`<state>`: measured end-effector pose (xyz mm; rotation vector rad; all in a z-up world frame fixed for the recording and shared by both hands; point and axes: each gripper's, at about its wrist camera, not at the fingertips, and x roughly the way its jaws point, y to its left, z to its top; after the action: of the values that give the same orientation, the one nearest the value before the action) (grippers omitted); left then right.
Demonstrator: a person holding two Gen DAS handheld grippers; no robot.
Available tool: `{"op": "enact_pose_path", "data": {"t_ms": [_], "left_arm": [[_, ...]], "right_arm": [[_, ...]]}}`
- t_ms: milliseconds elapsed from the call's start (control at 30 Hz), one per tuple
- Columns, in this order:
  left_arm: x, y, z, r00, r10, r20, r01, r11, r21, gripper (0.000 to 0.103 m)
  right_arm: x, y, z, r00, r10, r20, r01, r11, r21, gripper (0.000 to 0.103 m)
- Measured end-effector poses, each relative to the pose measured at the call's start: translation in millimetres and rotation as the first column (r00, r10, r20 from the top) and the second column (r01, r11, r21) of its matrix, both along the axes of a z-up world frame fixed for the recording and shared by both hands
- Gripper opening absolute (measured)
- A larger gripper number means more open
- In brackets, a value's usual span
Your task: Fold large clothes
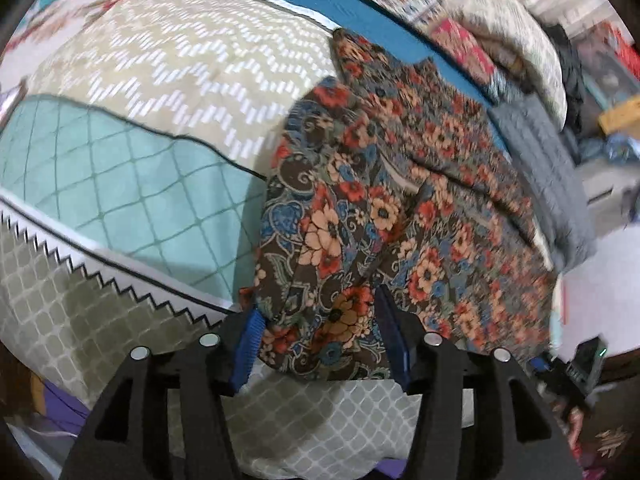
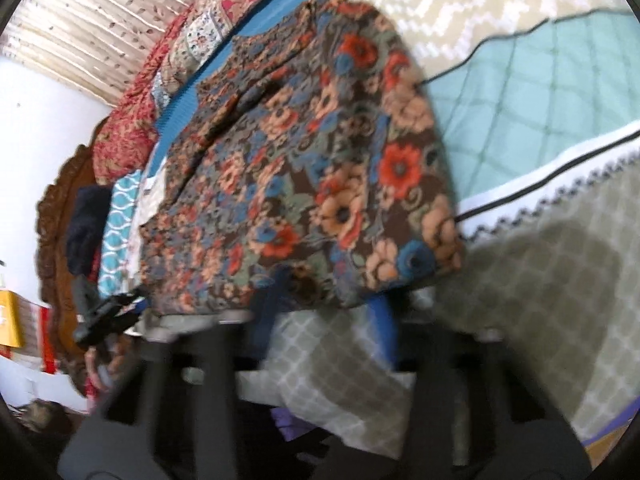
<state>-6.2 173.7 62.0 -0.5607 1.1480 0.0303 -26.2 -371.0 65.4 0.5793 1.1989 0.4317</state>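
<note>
A large floral garment, brown with orange, red and blue flowers, hangs spread above the bed. My left gripper is shut on its near lower edge, with cloth bunched between the blue pads. The right gripper also shows at the lower right of the left wrist view. In the right wrist view the same garment fills the middle. My right gripper holds its other near corner, blurred by motion, with fabric between the blue pads. The left gripper appears at the left edge.
The bed is covered by a patchwork quilt with beige zigzag, mint lattice and grey lattice panels. Patterned pillows and a grey folded blanket lie along the far side. A carved wooden headboard stands at the left.
</note>
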Motion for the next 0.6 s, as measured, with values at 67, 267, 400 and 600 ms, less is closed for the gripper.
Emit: {"op": "enact_pose_path", "data": {"t_ms": [67,267,400,600], "left_arm": [[2.0,-3.5,3.1,0.999,-0.039,-0.023,0.040,0.998,0.045,0.000],[2.1,38.9,36.7,0.997,0.059,0.045,-0.044,0.960,-0.277,0.001],[24.9,62.3,61.2,0.982,0.150,0.118,-0.091,0.911,-0.402,0.001],[107.2,84.5,94.8,0.957,0.213,0.195,-0.118,0.906,-0.407,0.002]], "right_arm": [[2.1,-2.7,3.2,1.000,-0.013,-0.004,0.013,0.999,0.042,0.007],[18.8,-10.6,62.2,0.993,-0.007,0.121,-0.012,0.987,0.161,0.006],[51.6,-6.1,93.4,0.982,-0.004,0.189,-0.032,0.982,0.185,0.006],[147.8,17.5,127.0,0.961,-0.003,0.276,-0.048,0.984,0.174,0.006]]}}
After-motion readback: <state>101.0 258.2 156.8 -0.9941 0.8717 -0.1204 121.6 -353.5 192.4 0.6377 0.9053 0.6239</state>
